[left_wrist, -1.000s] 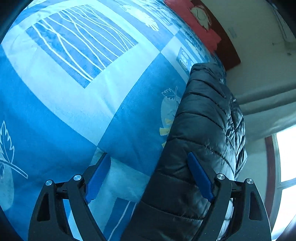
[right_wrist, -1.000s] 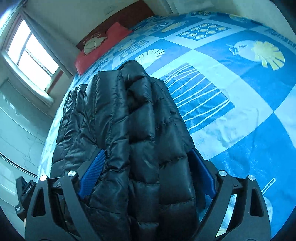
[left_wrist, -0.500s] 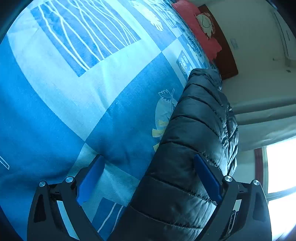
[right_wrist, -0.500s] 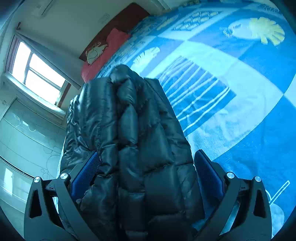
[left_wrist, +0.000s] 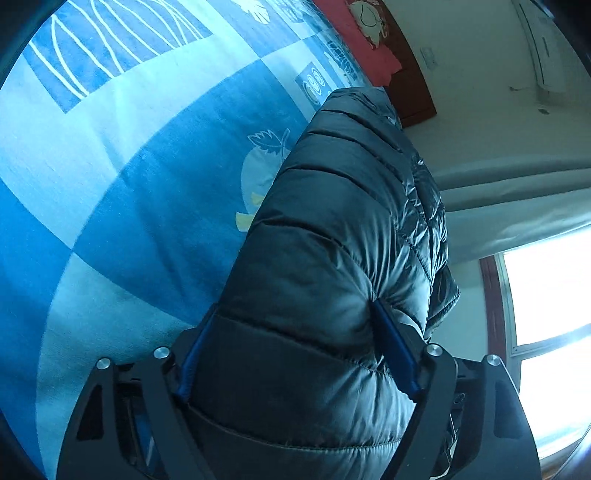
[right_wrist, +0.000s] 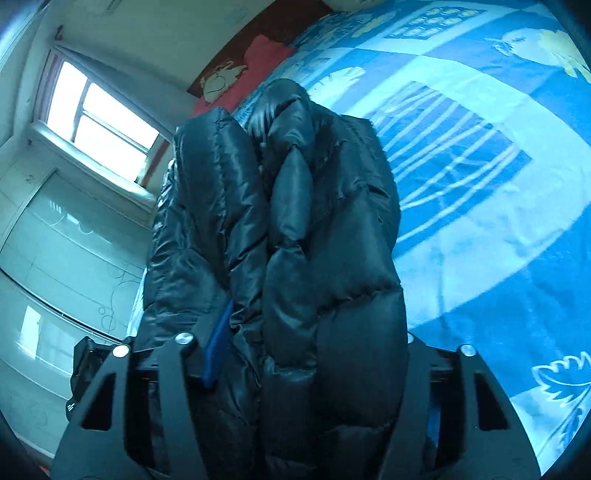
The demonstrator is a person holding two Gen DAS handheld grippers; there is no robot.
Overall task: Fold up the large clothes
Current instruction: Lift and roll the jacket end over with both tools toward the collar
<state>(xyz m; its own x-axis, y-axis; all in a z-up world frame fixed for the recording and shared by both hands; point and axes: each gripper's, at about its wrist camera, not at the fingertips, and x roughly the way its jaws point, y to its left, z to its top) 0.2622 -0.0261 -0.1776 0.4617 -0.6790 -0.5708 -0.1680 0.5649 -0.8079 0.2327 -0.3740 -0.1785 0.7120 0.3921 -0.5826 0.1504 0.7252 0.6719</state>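
Left tongs [left_wrist: 295, 350] and right tongs [right_wrist: 310, 350] are each clamped on the near end of the black quilted jacket [left_wrist: 343, 229]. The glossy, bunched jacket extends toward the far red pillow [right_wrist: 258, 59], over the blue patterned bed [left_wrist: 110, 166].

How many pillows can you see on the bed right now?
1. A red pillow lies at the head of the bed, against the brown headboard, beyond the black jacket. The jacket may hide others.
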